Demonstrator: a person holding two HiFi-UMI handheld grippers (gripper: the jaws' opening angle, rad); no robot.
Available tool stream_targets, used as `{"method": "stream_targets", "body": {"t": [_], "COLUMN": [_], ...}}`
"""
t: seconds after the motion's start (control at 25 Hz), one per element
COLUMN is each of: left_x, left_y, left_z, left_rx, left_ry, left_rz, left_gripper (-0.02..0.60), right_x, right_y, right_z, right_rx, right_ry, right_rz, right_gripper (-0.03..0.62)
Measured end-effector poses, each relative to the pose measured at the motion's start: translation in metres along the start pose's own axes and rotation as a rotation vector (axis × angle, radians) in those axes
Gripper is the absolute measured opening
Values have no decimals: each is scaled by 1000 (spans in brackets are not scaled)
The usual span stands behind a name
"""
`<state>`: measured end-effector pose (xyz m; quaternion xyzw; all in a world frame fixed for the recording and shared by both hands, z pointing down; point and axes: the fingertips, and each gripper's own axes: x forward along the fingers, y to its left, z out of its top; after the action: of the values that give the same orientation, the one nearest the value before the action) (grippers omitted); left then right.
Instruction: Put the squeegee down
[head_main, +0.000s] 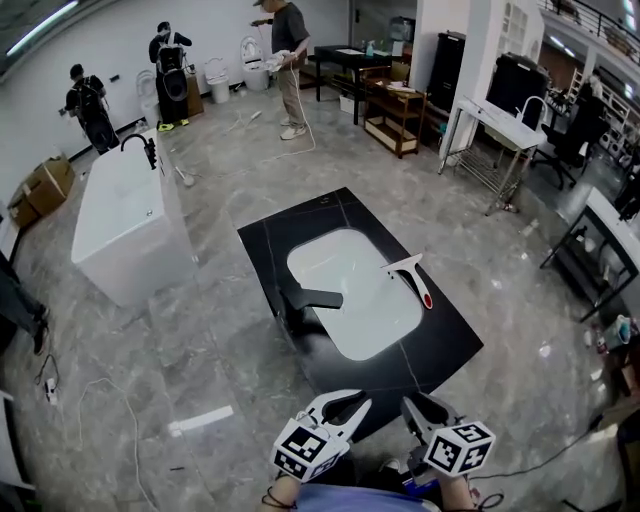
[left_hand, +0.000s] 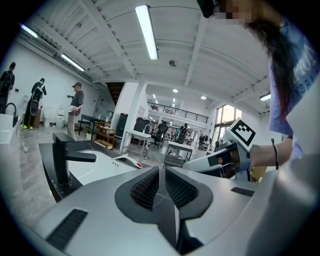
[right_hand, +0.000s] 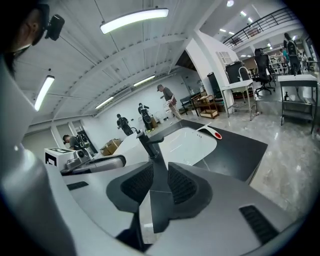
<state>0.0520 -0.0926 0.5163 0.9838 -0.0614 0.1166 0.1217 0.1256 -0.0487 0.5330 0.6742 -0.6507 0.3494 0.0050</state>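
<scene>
The squeegee (head_main: 408, 277), white with a red handle tip, lies on the right rim of the white sink basin (head_main: 340, 300) set in a black countertop (head_main: 440, 345). It also shows small in the left gripper view as the squeegee (left_hand: 127, 160), and in the right gripper view as the squeegee (right_hand: 212, 132). Neither gripper touches it. Both hang close to the person at the counter's near edge. My left gripper (head_main: 352, 405) (left_hand: 161, 172) has its pads nearly together and holds nothing. My right gripper (head_main: 420, 408) (right_hand: 161, 170) shows a narrow empty gap between its pads.
A black faucet (head_main: 305, 300) stands at the basin's left edge. A white bathtub (head_main: 120, 225) sits on the floor to the left, and a cable (head_main: 110, 400) trails nearby. Metal racks (head_main: 490, 150) and tables line the right. Several people stand at the far wall.
</scene>
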Motion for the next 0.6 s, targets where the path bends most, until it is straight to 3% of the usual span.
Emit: {"method": "stream_targets", "body": {"t": [0.4, 0.6], "left_x": [-2, -3], "left_y": [-11, -41], "left_z": [-5, -11], "left_rx": [-32, -48], "left_ry": [-15, -10], "left_rz": [69, 104], "left_gripper": [48, 48], "right_x": [-19, -49], "right_y": [7, -5], "right_z": [-7, -23], "right_rx": [-4, 21], "right_ry": [16, 17], "right_rz": [67, 86], "right_gripper": [74, 66]}}
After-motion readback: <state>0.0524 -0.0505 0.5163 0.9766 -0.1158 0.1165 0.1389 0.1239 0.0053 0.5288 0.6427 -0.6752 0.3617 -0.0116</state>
